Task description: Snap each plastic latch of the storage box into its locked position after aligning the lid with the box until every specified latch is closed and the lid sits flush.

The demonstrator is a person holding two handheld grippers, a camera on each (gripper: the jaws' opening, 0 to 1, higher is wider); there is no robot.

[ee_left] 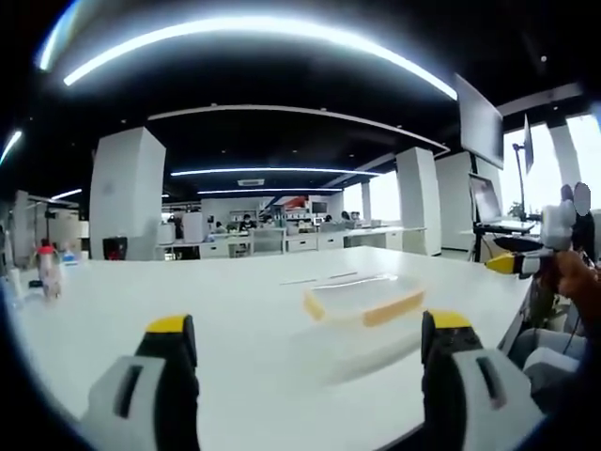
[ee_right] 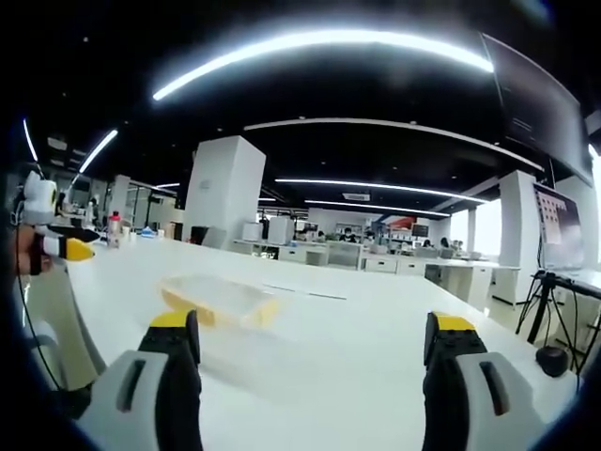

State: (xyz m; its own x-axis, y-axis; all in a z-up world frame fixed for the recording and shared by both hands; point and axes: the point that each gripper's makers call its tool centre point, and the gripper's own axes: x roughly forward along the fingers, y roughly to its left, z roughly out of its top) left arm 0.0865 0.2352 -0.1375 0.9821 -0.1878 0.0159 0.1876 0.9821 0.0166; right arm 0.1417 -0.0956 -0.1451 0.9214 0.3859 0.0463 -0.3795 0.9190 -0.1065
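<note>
One clear storage box [ee_left: 364,303] with yellow latches lies flat on the white table [ee_left: 235,319], its see-through lid on top. Whether the latches are snapped down is too blurred to tell. In the left gripper view the box lies ahead of the left gripper [ee_left: 310,362], beyond the jaw tips and a little toward the right jaw, apart from both. In the right gripper view the same box [ee_right: 218,301] lies ahead of the right gripper [ee_right: 315,362] and toward its left jaw, again clear of the tips.

Both tools are spread wide, their yellow-tipped jaws far apart with nothing between them. Neither touches the box.

At the right edge of the left gripper view the other gripper [ee_left: 526,258] comes in, held in a hand [ee_left: 577,282], well off to the side of the box. At the left edge of the right gripper view the opposite tool [ee_right: 61,244] shows the same way.

Far to the left of the left gripper, near the table's far edge, stands a small bottle [ee_left: 47,268] with a red cap. Beyond the table are white pillars [ee_right: 223,193], rows of desks and long ceiling lights [ee_left: 254,38].
</note>
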